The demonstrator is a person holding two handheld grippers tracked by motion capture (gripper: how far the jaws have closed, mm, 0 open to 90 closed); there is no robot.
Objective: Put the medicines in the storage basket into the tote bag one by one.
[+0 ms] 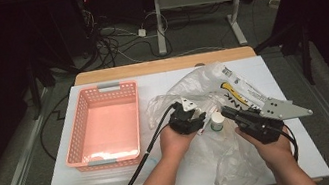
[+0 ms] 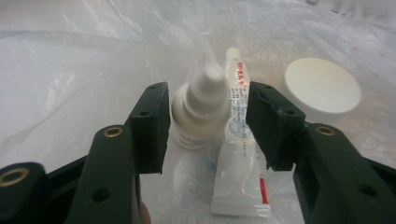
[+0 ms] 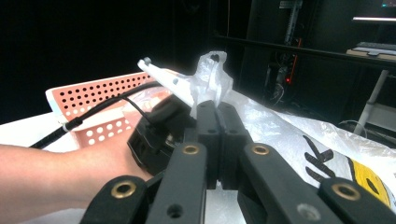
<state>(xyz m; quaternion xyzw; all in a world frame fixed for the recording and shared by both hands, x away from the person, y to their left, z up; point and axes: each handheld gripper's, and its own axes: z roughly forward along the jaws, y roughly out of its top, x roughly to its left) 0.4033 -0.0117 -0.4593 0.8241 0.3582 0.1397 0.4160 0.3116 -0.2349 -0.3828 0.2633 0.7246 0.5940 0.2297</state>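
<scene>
A crumpled clear plastic bag [image 1: 211,80] lies right of centre on the white table. My left gripper [image 1: 200,119] reaches into its mouth. In the left gripper view its jaws [image 2: 208,91] stand open around a small white dropper bottle [image 2: 198,114] and a white tube [image 2: 239,154] with red print, both lying on the bag film [image 2: 70,70]. A white round-lidded jar [image 2: 322,91] sits just outside the right jaw, and it is the jar [image 1: 217,121] between the two grippers in the high view. My right gripper [image 1: 227,111] is shut on a fold of the bag [image 3: 210,74] and holds it raised.
An empty pink perforated basket [image 1: 101,89] stands at the table's left, and its wall [image 3: 93,95] rises behind the left hand. The bag's printed part [image 3: 336,163] spreads to the right. A wooden strip edges the table's far side, with cables and a desk frame on the floor beyond.
</scene>
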